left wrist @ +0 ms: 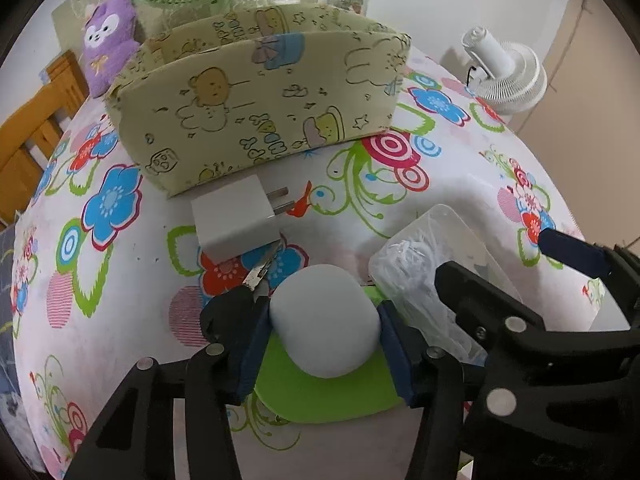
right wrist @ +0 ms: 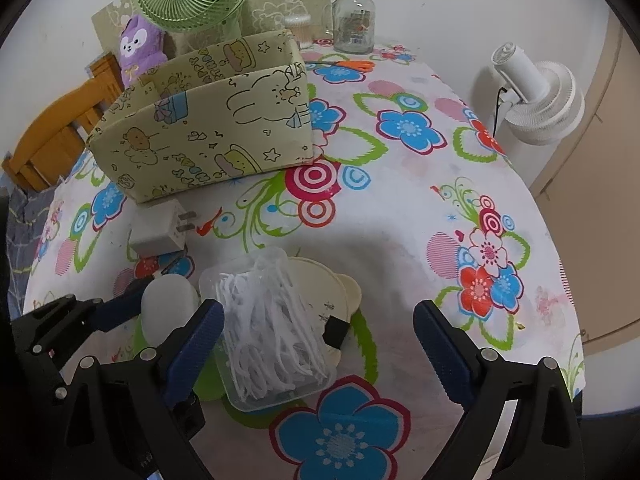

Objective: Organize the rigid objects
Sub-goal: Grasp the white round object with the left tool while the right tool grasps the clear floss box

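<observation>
Left claw clamped on white case. Right claw spread wide over floss-pick tub. Charger beside fabric box.

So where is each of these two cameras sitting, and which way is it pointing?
Left wrist: on the left gripper, looking along its blue-padded fingers, which are shut on a white rounded case, toward the fabric box.
Right wrist: on the right gripper, fingers wide apart beside the clear tub of floss picks, facing the same way.
Shared: both show the box, white charger, tub, white case and floral tablecloth; each camera also sees the other gripper.
</observation>
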{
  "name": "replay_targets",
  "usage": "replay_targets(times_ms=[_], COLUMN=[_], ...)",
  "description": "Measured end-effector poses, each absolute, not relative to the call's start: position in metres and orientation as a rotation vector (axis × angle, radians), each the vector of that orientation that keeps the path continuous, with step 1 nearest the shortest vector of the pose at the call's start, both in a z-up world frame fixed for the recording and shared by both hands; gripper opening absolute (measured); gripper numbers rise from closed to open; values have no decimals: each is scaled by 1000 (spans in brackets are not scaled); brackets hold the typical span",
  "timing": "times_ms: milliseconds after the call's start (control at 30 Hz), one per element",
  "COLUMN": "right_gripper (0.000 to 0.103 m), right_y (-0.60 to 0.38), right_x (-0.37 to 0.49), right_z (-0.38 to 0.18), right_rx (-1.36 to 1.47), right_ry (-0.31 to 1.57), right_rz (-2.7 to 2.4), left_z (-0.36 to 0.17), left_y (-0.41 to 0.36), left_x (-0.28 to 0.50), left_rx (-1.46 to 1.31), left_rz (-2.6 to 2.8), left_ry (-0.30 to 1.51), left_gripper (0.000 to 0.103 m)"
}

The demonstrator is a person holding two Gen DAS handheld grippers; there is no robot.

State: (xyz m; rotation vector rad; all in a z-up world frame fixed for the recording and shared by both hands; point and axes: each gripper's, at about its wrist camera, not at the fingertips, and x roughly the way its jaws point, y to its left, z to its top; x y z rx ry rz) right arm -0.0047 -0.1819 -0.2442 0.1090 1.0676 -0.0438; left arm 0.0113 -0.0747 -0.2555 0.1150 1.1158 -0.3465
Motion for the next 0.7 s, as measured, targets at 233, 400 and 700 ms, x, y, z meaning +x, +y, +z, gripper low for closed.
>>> replay_targets(times_ms=[233,400,700], right_gripper=[97,94,81], right_y=[-169,-161,-147], right_x=[-1,3,12], right_z=[-245,-250,-263], right_rx=[94,101,115], right_ry=[1070,1074,1098], right_rz=[-16,-18,-17], left_z=[-254,-254,-257], left_y=[-61,-50,-32], left_x=[10,11,10], left_rx=[99,98,87], left_rz=[-327,-297,-268], left_ry=[1119,1120,1124], left_gripper=[55,55,55])
